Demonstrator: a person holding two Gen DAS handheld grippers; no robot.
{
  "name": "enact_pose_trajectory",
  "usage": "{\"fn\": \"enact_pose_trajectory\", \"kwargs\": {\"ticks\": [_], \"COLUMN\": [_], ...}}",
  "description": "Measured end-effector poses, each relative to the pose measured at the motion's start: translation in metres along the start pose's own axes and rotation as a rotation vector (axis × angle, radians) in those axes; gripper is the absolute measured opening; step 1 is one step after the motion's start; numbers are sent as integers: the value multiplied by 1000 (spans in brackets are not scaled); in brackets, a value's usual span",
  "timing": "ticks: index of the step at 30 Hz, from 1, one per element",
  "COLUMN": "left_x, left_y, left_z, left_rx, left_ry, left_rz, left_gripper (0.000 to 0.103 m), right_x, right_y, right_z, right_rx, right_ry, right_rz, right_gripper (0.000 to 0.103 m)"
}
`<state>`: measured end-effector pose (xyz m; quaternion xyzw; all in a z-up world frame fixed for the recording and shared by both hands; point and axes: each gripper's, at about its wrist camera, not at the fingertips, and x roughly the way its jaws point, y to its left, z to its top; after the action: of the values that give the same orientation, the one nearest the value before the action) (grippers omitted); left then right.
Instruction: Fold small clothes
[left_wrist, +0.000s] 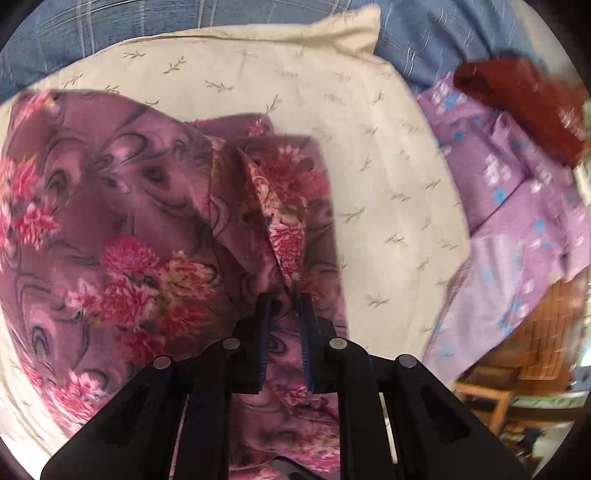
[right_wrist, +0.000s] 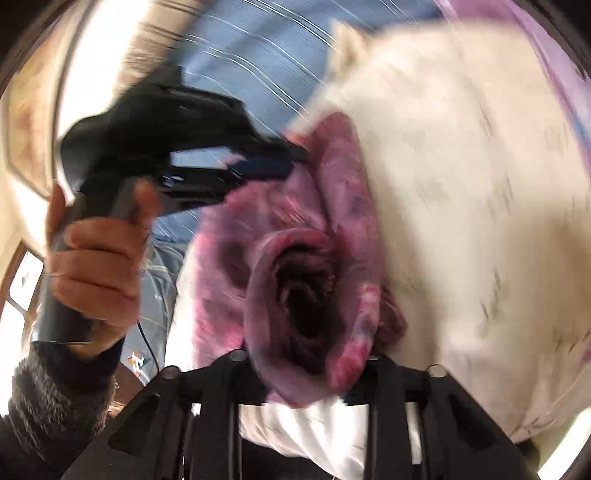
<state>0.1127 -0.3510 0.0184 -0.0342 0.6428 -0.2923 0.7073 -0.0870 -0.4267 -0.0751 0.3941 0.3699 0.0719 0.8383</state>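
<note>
clearly a fold is in progress on the pink floral garment (left_wrist: 110, 229), which is held up off the cream sprigged pillow (left_wrist: 388, 177) by both tools. the left gripper (left_wrist: 284, 295) is seen closed on a pleated edge of the cloth, a ridge of fabric rising straight ahead from between its blue pads. the right gripper (right_wrist: 303, 369) is buried in a bunched tube of the same garment; its fingertips are hidden by cloth and blur, so whether it is clamped cannot be told, though the fabric appears to hang from it. in the right wrist view the left tool is seen up and to the left, its tips touching the garment's far edge, with the person's left hand (right_wrist: 96, 266) wrapped round the handle.

the garment's long axis is judged to run between the two grippers, so the coming move turns on bringing one held end over toward the other and laying it on the pillow; the left tool seems the nearer to the pillow's open part.

the pillow is laid on a blue bedsheet (left_wrist: 424, 37). to its right a lilac cloth with blue flowers (left_wrist: 517, 192) and a dark red cloth (left_wrist: 524, 107) are heaped, and wooden furniture (left_wrist: 487, 398) is made out past the bed's edge. heavy motion blur is present in the right view.
</note>
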Motion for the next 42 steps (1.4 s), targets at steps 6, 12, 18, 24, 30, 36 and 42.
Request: {"fn": "enact_pose_trajectory", "kwargs": {"ticks": [6, 12, 18, 24, 30, 36, 42], "left_x": [-121, -113, -77, -73, -56, -58, -98], "left_y": [39, 105, 139, 144, 151, 158, 151], "left_z": [-18, -40, -46, -40, -31, -51, -109], "left_rx": [2, -119, -191, -236, -248, -262, -182], "left_ry": [-286, -299, -206, -223, -228, -176, -224], "left_rz": [-17, 50, 1, -77, 14, -28, -66], "left_gripper": [90, 90, 90, 90, 90, 87, 87], "right_x": [-56, -44, 46, 81, 57, 79, 11], "right_y": [1, 36, 49, 61, 58, 28, 42], "right_z": [19, 89, 137, 153, 175, 167, 133], "right_rx": [-69, -160, -166, -220, -242, -188, -227], "right_ry": [-139, -163, -24, 103, -4, 71, 71], "right_rz": [-18, 24, -114, -162, -171, -244, -122], "right_gripper": [48, 51, 51, 8, 8, 16, 53]}}
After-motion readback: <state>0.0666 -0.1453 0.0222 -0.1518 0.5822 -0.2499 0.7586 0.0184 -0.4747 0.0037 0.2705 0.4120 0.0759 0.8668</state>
